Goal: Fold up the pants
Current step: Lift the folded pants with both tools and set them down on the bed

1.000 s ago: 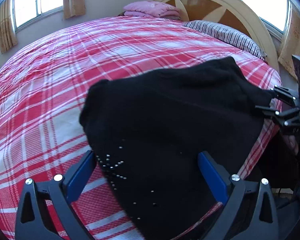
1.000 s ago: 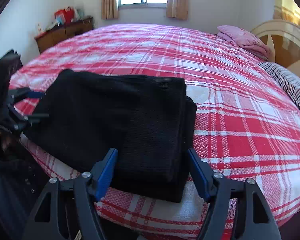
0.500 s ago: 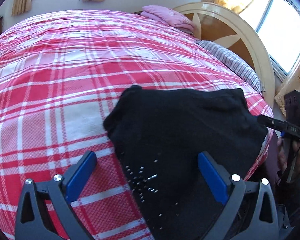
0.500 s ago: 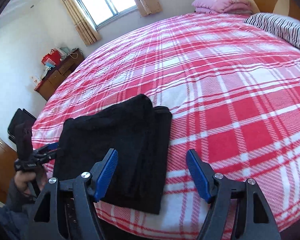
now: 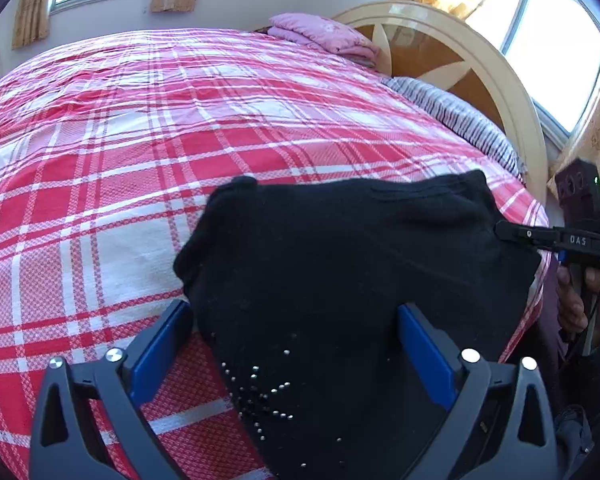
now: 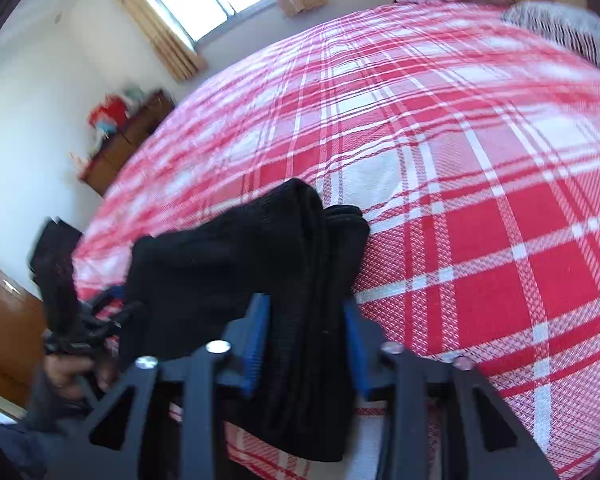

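Mid-fold: pants (image 5: 352,280) at near bed (image 5: 140,152) edge, right gripper (image 6: 306,344) closing on stacked right edge, left gripper (image 5: 296,344) wide, closing, astride left end; next, likely lift and fold over.

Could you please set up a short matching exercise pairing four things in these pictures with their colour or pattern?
Column one:
1. pants
2. bedspread
3. folded blanket by the headboard
4. pads of the left claw

Column two:
A. pink
B. blue
C. black, with small shiny studs
D. red and white plaid

Pairs: 1-C, 2-D, 3-A, 4-B
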Tool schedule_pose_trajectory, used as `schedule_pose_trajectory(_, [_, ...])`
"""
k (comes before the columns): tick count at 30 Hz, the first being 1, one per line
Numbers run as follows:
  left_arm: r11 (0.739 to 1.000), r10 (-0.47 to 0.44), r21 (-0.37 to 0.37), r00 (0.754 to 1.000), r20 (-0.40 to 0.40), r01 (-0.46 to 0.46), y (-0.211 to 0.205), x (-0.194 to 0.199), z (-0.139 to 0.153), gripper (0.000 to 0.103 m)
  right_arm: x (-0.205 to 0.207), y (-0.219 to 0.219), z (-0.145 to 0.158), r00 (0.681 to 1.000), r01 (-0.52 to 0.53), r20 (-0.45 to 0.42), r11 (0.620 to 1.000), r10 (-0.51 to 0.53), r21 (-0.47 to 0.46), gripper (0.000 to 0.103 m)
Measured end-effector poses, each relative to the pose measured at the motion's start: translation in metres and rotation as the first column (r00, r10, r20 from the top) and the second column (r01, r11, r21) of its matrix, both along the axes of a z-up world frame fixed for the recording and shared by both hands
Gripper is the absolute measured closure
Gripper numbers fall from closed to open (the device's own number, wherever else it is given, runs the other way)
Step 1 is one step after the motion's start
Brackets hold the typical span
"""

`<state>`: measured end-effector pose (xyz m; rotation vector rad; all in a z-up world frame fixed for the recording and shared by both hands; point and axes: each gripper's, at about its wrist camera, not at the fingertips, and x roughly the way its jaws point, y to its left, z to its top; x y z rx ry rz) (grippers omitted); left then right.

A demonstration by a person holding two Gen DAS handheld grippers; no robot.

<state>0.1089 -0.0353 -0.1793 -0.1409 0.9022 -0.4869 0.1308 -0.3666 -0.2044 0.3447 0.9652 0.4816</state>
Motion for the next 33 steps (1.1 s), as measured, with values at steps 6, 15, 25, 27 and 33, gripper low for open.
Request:
schedule_pose_trajectory(6, [0.997, -0.030, -0.075, 0.999, -0.023, 0.028, 0.002, -0.003, 0.002, 0.051, -0.007, 0.010, 0.012, 0.998, -0.015, 0.058, 1.000, 0.017, -0.028, 0.079])
schedule_pose_trajectory(15, [0.976, -0.019, -0.216, 0.998, -0.061, 0.006, 0.023, -0.003, 0.004, 0.089, -0.014, 0.021, 0.039, 0.991, -0.055, 0.123, 0.998, 0.056, -0.012, 0.079])
schedule_pose_trajectory(25, [0.971, 0.040, -0.235, 0.999, 0.024, -0.034, 0.063, -0.003, 0.040, 0.091, 0.022, 0.067, 0.074, 0.972, -0.155, 0.173, 0.987, 0.160, -0.041, 0.079])
schedule_pose_trajectory(27, [0.971, 0.084, -0.230, 0.996, 0.040, -0.072, 0.083, 0.001, 0.047, 0.091, 0.040, 0.090, 0.082, 0.962, -0.200, 0.182, 0.979, 0.204, -0.042, 0.079])
schedule_pose_trajectory(33, [0.957, 0.237, -0.188, 0.969, 0.070, -0.220, 0.155, 0.010, 0.057, 0.091, 0.103, 0.185, 0.094, 0.914, -0.359, 0.182, 0.932, 0.363, -0.059, 0.079])
